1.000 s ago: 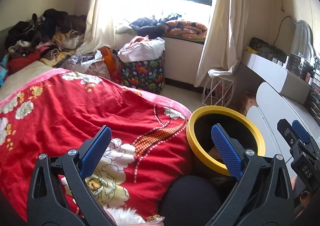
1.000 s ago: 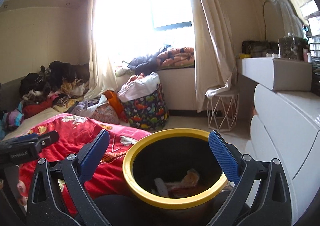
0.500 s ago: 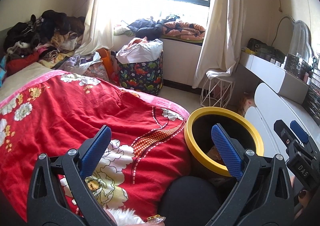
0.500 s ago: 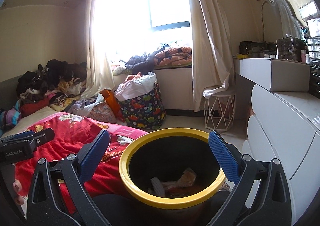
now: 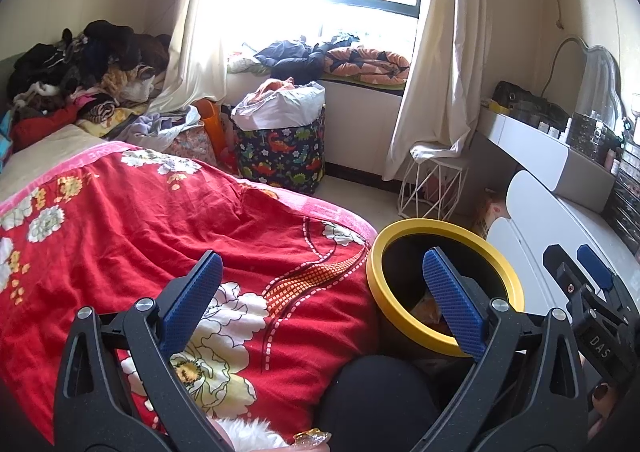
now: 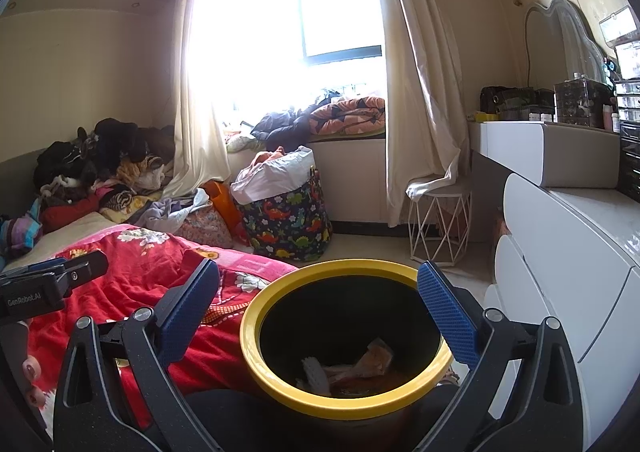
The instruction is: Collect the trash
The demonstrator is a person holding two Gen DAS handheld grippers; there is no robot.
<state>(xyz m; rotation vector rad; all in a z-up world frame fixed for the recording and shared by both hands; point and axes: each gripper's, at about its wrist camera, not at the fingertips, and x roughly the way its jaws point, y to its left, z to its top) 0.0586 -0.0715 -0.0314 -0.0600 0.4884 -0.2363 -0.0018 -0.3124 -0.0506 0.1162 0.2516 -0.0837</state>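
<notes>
Right wrist view: right tongs spread, empty, over the bin.
Left tongs spread, empty too; find litter first, then pinch firmly.

Left claw gapes empty between red quilt and yellow-rimmed bin, seemingly holding wrappers.
</notes>
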